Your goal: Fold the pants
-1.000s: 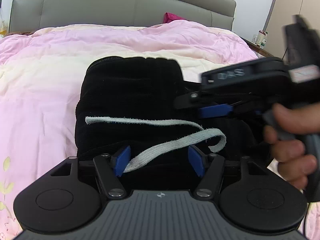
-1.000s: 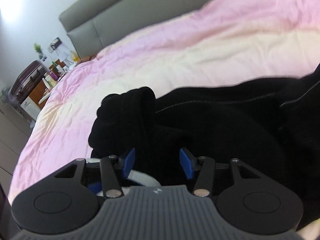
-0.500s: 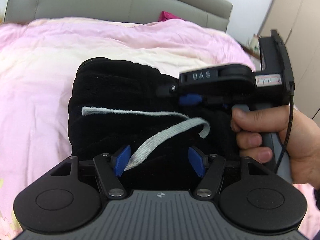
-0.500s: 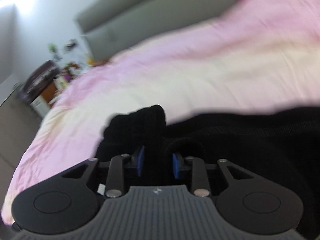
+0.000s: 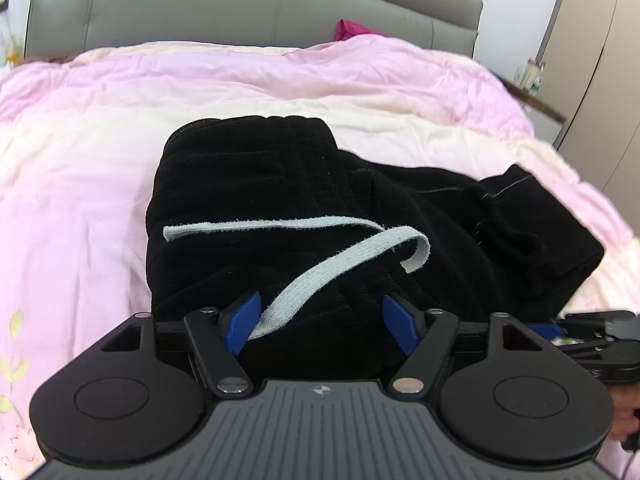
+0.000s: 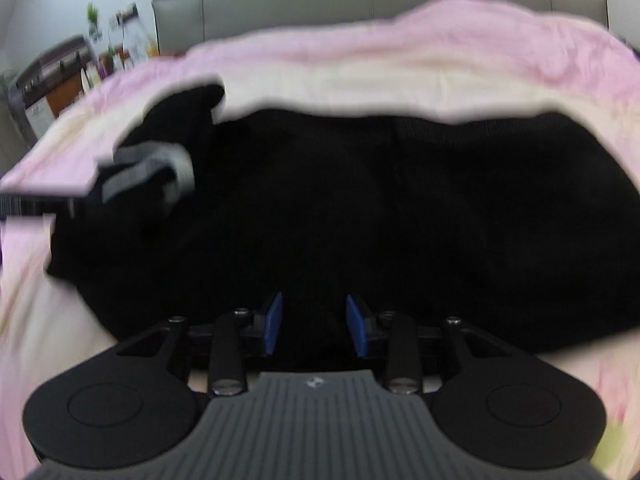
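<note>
Left gripper (image 5: 320, 326): jaws stood wide apart at the near edge of the black pants (image 5: 304, 216), with dark cloth and the grey drawstring (image 5: 320, 276) lying between the blue pads; nothing was pinched.
Right gripper (image 6: 314, 328): jaws stood partly apart, low at the near edge of the cloth; the view was blurred, and no fabric could be seen clamped between the pads.
Pants: a bunched, partly folded black heap on the pink duvet (image 5: 80, 184), the ribbed waistband end raised towards the grey headboard (image 5: 256, 8), a cuffed leg end trailing off to the right.
Drawstring: loose across the top of the heap, one end curled, one run passing beside the left pad.
Step in hand: by my judgement, a re-grip between folds, both claws set along the near edge and neither holding.
Progress: likely midway; the bundle was compact but lumpy, not yet a flat stack.
Next move calls for: each claw closing on the cloth edge itself, not the drawstring alone, then carrying the near edge over evenly.
Risk: the drawstring could snag in the left jaws.
</note>
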A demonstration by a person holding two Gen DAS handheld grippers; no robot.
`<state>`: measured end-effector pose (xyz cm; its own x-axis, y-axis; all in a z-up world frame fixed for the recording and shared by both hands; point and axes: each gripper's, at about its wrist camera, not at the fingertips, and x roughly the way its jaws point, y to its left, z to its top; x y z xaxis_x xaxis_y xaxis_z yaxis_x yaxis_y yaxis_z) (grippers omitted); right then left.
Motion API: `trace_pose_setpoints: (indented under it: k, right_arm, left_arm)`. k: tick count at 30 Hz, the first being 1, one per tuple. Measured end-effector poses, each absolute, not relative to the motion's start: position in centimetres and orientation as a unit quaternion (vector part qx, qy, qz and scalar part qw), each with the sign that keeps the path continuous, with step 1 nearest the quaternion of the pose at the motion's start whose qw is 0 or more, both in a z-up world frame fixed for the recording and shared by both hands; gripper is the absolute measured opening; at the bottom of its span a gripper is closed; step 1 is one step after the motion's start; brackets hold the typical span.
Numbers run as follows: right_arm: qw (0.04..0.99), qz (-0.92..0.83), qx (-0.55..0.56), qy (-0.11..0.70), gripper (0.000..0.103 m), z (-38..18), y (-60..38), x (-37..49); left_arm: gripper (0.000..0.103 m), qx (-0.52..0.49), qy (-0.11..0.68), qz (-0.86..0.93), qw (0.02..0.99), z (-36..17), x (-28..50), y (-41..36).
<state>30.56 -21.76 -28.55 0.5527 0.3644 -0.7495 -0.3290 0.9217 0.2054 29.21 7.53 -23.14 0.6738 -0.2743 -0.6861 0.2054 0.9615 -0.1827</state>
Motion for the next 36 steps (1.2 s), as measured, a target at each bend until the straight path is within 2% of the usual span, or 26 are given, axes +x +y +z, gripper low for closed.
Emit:
trace_pose_setpoints:
  k: [4,6,9,10,11,12,13,19,21,27,36]
  right_arm:
    - [0.871,0.189,0.076,0.448,0.032,-28.9,-23.4,30.8]
    - [0.873,0.190,0.071,0.443,0.032,-28.7,-23.3,30.3]
    - [0.879,0.199,0.078,0.426,0.034,-27.6,-24.2,29.4]
    - [0.882,0.196,0.096,0.418,0.039,-27.0,-25.0,29.2]
    - [0.887,0.184,0.114,0.408,0.051,-26.3,-26.1,29.0]
    - [0.895,0.167,0.132,0.391,0.058,-25.6,-27.2,28.6]
    - [0.904,0.146,0.152,0.372,0.059,-24.7,-28.5,28.3]
    - [0.911,-0.019,0.295,0.289,0.062,-23.0,-37.8,26.3]
    - [0.898,-0.066,0.342,0.271,0.067,-23.5,-40.5,25.6]
    - [0.850,-0.097,0.454,0.247,0.067,-26.3,-44.7,25.9]
    - [0.840,-0.062,0.479,0.246,0.067,-29.6,-44.4,28.8]
  left_arm:
    - [0.084,-0.015,0.384,-0.105,0.917,-22.5,29.0,6.2]
    - [0.074,-0.009,0.383,-0.093,0.919,-21.6,28.5,6.1]
    - [0.071,0.023,0.345,-0.086,0.934,-20.2,27.6,4.8]
    - [0.071,0.039,0.335,-0.089,0.937,-19.8,27.4,4.0]
    - [0.072,0.055,0.327,-0.095,0.939,-19.5,27.2,3.0]
    - [0.072,0.069,0.320,-0.103,0.939,-19.3,27.0,1.9]
    - [0.072,0.081,0.315,-0.111,0.939,-19.2,26.8,0.9]
    - [0.072,0.126,0.305,-0.165,0.929,-19.0,27.2,-7.0]
    - [0.073,0.133,0.295,-0.181,0.929,-18.7,27.5,-9.7]
    - [0.076,0.150,0.294,-0.225,0.917,-19.1,29.4,-16.8]
    - [0.075,0.101,0.378,-0.201,0.898,-23.6,34.0,-18.8]
